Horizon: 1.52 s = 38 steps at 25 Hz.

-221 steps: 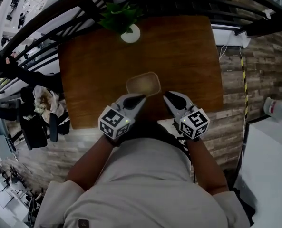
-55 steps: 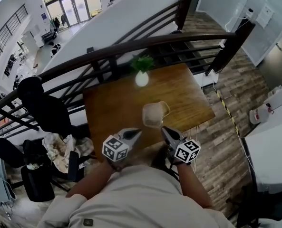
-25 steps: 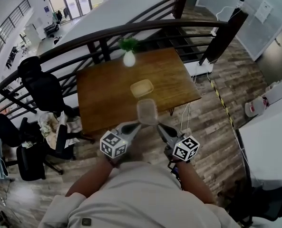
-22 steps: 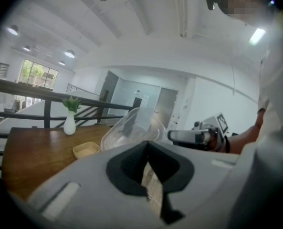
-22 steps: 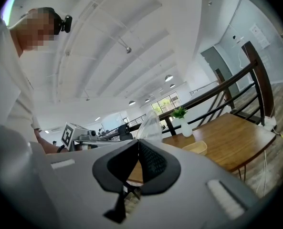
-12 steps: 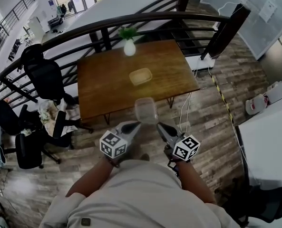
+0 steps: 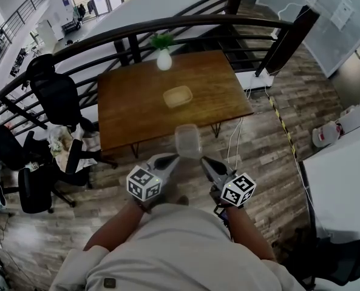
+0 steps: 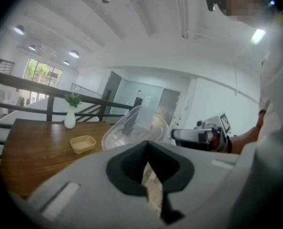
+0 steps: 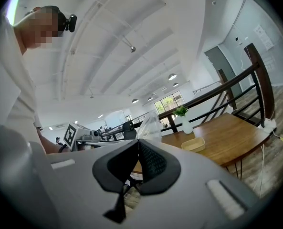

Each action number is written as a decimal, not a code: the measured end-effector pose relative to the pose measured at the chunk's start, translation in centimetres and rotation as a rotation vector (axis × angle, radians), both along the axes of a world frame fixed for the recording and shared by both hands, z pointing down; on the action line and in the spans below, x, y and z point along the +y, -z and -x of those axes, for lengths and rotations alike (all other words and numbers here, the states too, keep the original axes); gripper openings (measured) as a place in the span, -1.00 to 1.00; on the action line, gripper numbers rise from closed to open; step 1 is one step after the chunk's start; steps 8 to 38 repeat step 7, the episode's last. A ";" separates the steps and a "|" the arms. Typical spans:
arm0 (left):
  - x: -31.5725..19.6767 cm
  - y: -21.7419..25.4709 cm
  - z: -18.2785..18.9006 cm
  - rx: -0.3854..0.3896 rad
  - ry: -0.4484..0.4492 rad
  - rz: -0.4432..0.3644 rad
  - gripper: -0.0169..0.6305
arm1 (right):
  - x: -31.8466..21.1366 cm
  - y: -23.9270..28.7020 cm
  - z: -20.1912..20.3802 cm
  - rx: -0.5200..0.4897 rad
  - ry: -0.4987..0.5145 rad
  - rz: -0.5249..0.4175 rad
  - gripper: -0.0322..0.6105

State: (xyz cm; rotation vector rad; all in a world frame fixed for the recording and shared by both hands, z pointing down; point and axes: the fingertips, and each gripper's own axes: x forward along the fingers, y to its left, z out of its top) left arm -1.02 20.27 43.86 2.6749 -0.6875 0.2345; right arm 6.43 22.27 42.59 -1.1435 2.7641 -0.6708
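your left tongs point(image 7: 169, 160) are closed on the near left edge of a clear plastic container point(image 7: 187, 141). in the left gripper view the two jaws meet with only a thin strip of the clear rim between them, and the container's body rises just past their tips. your right tongs point(image 7: 206, 163) are closed on the opposite edge. in the right gripper view the jaws are pressed together, with the clear wall standing up right beyond them.

the container hangs in the air between the two tongs, tilted, over the wooden floor point(image 7: 258, 144). it is in front of the tabletop point(image 7: 137, 108) and not touching it, and nothing can be seen inside it.

on the tabletop a shallow tan tray point(image 7: 177, 96) sits near the middle. a white vase point(image 7: 163, 59) with a green plant stands at the far edge, well apart from the tray. a dark railing point(image 7: 107, 35) curves behind the tabletop, and black office chairs point(image 7: 55, 93) stand off to its left.
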 end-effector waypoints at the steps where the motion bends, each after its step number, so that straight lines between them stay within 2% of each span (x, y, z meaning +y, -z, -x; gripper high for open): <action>1: 0.0 0.1 -0.1 0.000 0.000 0.000 -0.94 | 0.0 0.1 0.0 -0.001 0.000 0.000 -0.88; 38: -0.3 0.3 -0.4 0.004 0.003 0.010 -0.94 | -0.4 0.4 -0.4 -0.008 0.003 -0.004 -0.88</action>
